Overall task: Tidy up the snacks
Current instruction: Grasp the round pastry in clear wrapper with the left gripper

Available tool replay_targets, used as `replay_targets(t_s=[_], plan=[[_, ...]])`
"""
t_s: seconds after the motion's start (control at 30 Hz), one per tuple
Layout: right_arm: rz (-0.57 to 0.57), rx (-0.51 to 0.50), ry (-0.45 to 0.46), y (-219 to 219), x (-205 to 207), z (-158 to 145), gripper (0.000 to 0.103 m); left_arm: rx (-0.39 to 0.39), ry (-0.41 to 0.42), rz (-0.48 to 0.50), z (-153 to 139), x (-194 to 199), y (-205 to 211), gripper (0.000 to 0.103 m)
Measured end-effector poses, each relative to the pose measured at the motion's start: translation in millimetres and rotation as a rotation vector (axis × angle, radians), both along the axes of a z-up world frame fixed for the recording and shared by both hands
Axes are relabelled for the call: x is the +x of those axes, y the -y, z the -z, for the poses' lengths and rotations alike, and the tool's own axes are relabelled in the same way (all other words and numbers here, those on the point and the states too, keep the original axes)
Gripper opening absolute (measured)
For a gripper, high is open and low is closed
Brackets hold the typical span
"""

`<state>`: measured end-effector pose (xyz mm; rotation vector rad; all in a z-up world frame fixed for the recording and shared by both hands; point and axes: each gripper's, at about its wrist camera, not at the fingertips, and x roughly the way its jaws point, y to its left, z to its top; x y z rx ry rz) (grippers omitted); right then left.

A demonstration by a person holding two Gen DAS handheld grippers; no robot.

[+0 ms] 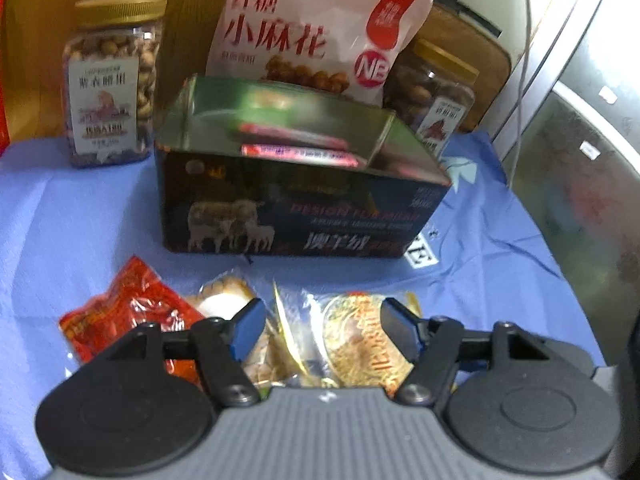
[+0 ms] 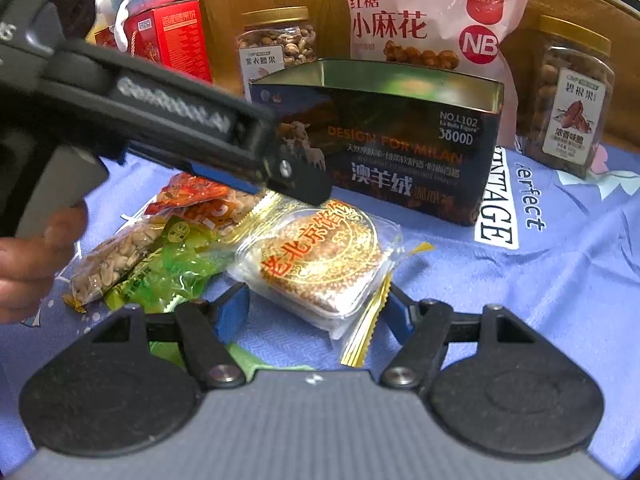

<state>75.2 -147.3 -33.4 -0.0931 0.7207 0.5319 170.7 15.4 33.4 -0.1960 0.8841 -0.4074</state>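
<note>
A dark open tin box [image 1: 296, 204] stands mid-table with a red packet [image 1: 300, 152] inside; it also shows in the right wrist view [image 2: 400, 140]. In front lie loose snacks: a wrapped round pastry [image 1: 360, 340] [image 2: 320, 256], a red packet [image 1: 120, 312] [image 2: 192, 192], a peanut bar [image 2: 112, 256] and a green packet [image 2: 172, 268]. My left gripper [image 1: 320, 330] is open, hovering just above the pile, pastry between its fingers. It shows from the side in the right wrist view [image 2: 296, 180]. My right gripper [image 2: 320, 308] is open, close to the pastry's near edge.
Behind the box stand two nut jars [image 1: 112, 80] [image 2: 568, 96], a large pink snack bag [image 1: 316, 28] [image 2: 424, 16] and a red carton [image 2: 168, 40]. A blue printed cloth [image 1: 80, 220] covers the table. A metal appliance [image 1: 580, 160] is on the right.
</note>
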Motion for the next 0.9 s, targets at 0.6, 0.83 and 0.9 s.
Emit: replay_targets(t_s=[0.6, 0.83, 0.9], plan=[[-0.028, -0.098, 0.081, -7, -1, -11, 0.069, -0.024, -0.005, 0.066, 8, -1, 6, 0.066], [-0.038, -0.14, 0.107, -12, -6, -11, 0.069, -0.031, -0.004, 0.067, 8, -1, 6, 0.066], [-0.041, -0.145, 0.113, -12, -7, -11, 0.069, -0.034, -0.004, 0.068, 8, -1, 6, 0.066]])
